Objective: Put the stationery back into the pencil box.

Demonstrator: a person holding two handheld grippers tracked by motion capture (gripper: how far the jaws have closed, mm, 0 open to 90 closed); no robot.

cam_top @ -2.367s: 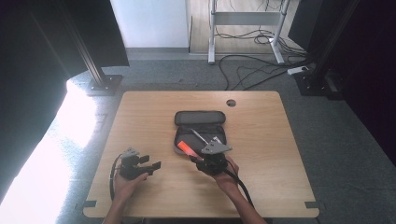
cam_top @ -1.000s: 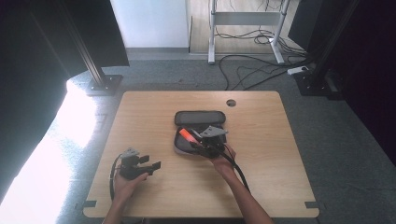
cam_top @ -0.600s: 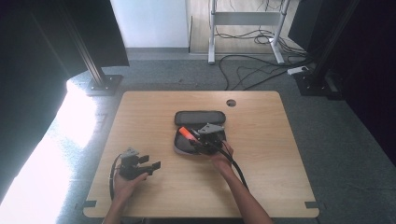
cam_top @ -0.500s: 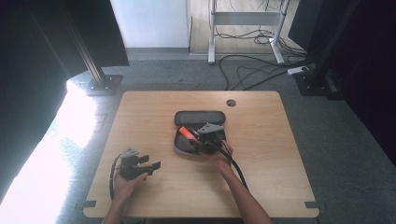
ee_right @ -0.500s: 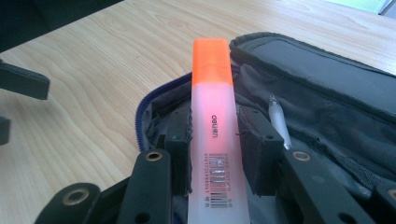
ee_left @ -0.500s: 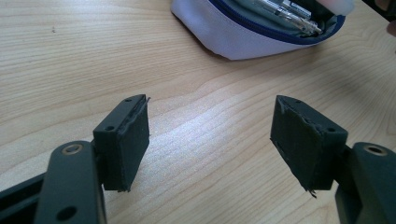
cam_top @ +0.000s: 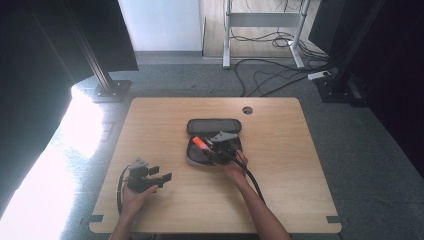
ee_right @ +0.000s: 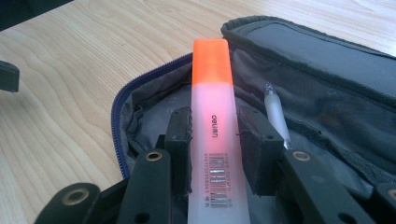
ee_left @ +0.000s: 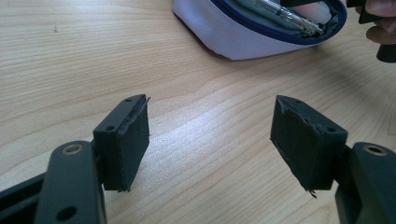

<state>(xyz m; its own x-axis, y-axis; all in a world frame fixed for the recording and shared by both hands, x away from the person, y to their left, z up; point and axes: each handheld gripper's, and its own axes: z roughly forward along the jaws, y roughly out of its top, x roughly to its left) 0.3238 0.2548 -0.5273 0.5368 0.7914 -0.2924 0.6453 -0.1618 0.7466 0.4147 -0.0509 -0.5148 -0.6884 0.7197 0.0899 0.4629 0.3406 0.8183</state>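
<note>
Holding the orange highlighter (ee_right: 213, 116) over the open pencil case (ee_right: 322, 60), I have my right gripper (ee_right: 215, 140) pinching its barrel from both sides, cap end pointing out past the jaws. A clear pen (ee_right: 275, 112) lies inside the case, just beside the highlighter. The barrel looks light, stiff and smooth, so I judge it could slip if squeezed loosely; mid-barrel seems the sound place to grip. My left gripper (ee_left: 212, 140) sits well apart from the case on the wooden table (cam_top: 280, 185), jaws spread wide with nothing between them.
</note>
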